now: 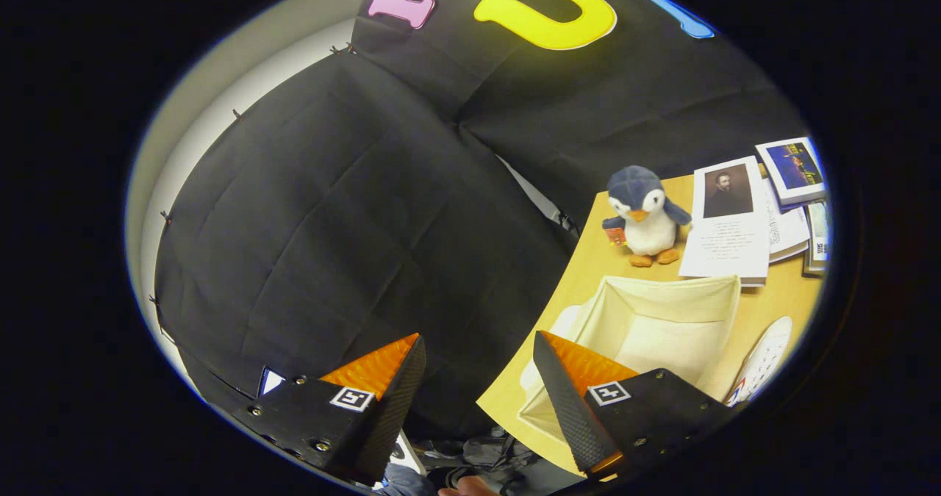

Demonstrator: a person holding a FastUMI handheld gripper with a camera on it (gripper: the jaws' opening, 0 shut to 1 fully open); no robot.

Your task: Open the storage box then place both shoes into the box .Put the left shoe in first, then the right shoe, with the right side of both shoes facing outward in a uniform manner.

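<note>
Your gripper [478,378] is spread wide, holding nothing, aimed mostly off the surface [588,275]. Swing it toward the storage box [662,320], which already stands open: cream fabric, soft-walled, empty. A white shoe [764,360] lies just beside the box, opposite the gripper; approach it squarely.

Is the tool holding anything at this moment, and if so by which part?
Nothing is held. The tool is open with empty space between its fingers, off the wooden table's edge, beside the open cream fabric storage box.
</note>
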